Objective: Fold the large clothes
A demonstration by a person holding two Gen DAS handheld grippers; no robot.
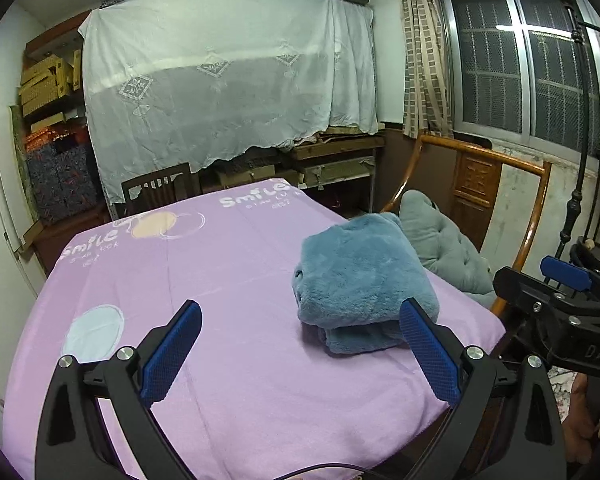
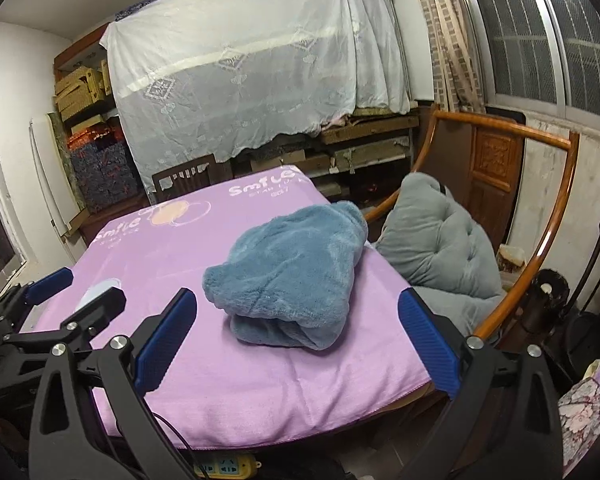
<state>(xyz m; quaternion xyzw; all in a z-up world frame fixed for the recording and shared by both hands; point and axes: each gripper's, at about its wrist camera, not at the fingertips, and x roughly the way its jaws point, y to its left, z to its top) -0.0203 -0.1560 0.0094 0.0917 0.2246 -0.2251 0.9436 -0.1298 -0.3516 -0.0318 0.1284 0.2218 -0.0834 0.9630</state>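
Note:
A fluffy blue garment (image 1: 360,280) lies folded into a thick bundle on the right side of the table with the purple cloth (image 1: 220,280). It also shows in the right wrist view (image 2: 292,276). My left gripper (image 1: 300,356) is open and empty, held above the near edge of the table, left of the bundle. My right gripper (image 2: 296,348) is open and empty, just in front of the bundle. The right gripper also shows at the right edge of the left wrist view (image 1: 556,296), and the left gripper at the left of the right wrist view (image 2: 72,292).
A wooden chair (image 2: 540,216) with a grey cushion (image 2: 440,232) stands right of the table. Shelves under a white sheet (image 1: 220,80) fill the back wall, with a dark chair (image 1: 156,192) behind the table. A yellow power strip (image 2: 224,466) lies on the floor.

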